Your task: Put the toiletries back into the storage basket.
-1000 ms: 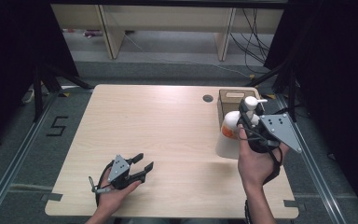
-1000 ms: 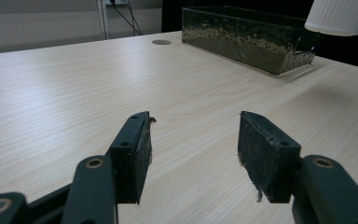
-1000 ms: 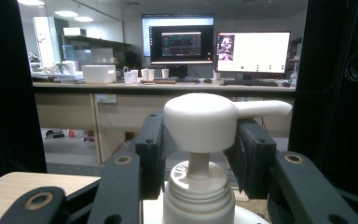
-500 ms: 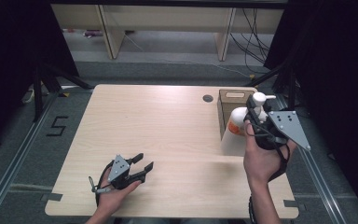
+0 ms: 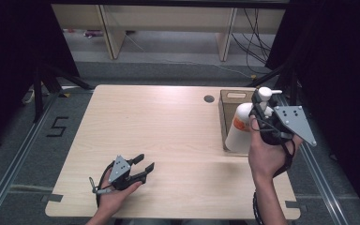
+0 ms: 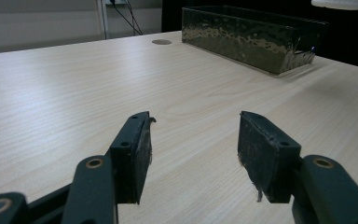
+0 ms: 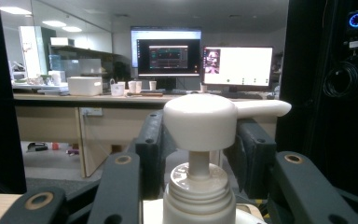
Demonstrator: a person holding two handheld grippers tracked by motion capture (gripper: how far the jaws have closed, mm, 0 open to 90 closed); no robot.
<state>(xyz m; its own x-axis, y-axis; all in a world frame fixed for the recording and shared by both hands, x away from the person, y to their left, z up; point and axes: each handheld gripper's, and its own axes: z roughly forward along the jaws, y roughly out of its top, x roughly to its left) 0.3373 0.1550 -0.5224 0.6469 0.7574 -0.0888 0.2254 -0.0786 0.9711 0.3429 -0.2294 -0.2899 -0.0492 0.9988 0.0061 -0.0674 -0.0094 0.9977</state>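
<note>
A white pump bottle (image 5: 238, 127) with an orange label leans at the near left corner of the wooden box (image 5: 229, 104) on the table's right side. My right gripper (image 5: 258, 112) is shut on the bottle's neck, just under the pump head (image 7: 200, 120). In the right gripper view its jaws stand on either side of that neck. I cannot tell whether the bottle's base touches the box or the table. Near the front left, my left gripper (image 5: 143, 165) rests open on the tabletop, with nothing between its fingers (image 6: 133, 156).
The light wooden table (image 5: 159, 126) has a round cable hole (image 5: 209, 99) left of the box. The box appears as a dark long wall (image 6: 251, 35) in the left gripper view. Shelving and cables lie beyond the far edge.
My right gripper has carried the pump bottle slightly right and farther away, against the box, and the bottle stands a bit more upright. The left gripper has stayed put.
</note>
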